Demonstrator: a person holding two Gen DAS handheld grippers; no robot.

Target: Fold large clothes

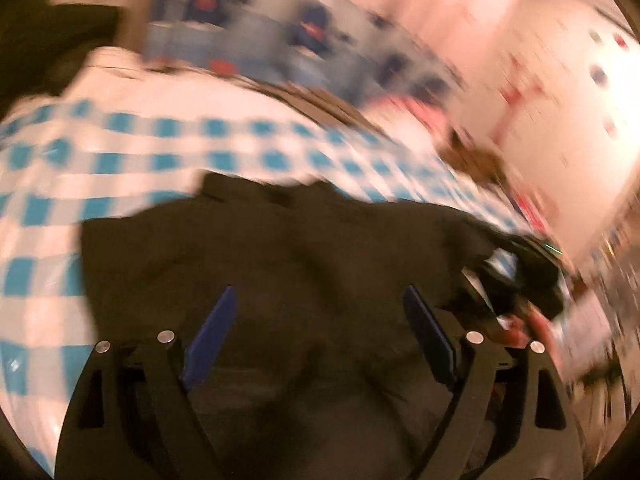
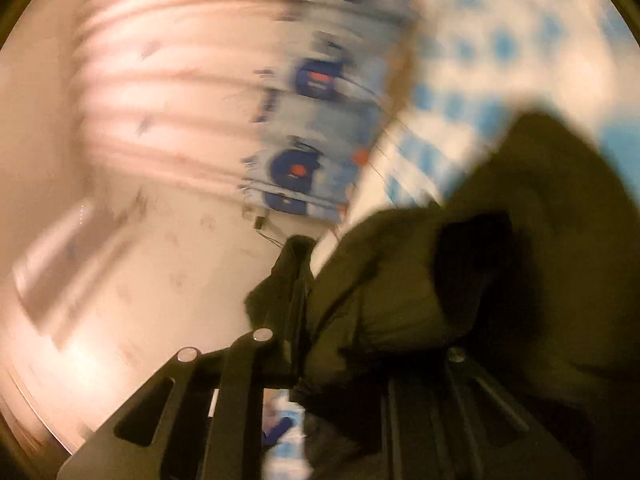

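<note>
One dark garment (image 1: 280, 248) lies bunched on the blue-checked cloth (image 1: 120, 152), no neat fold visible, most folding left. Left gripper (image 1: 318, 300) spread wide above it, empty. Right gripper (image 2: 298, 264) clamped on garment edge, lifted; frames blurry.

The dark garment (image 1: 304, 248) looks like soft matt cloth, olive-black and creased, with no sheen. Under it lies a blue-and-white checked cover (image 1: 132, 140) whose surface catches small highlights (glossy, perhaps plastic-coated, though blur hides the texture). The left gripper (image 1: 318, 304) has matt black plastic arms, shiny round metal pins and smooth blue pads (image 1: 216, 324). In the right wrist view the right gripper (image 2: 298, 264) shows the same matt black frame, with garment cloth bunched against it.
</note>
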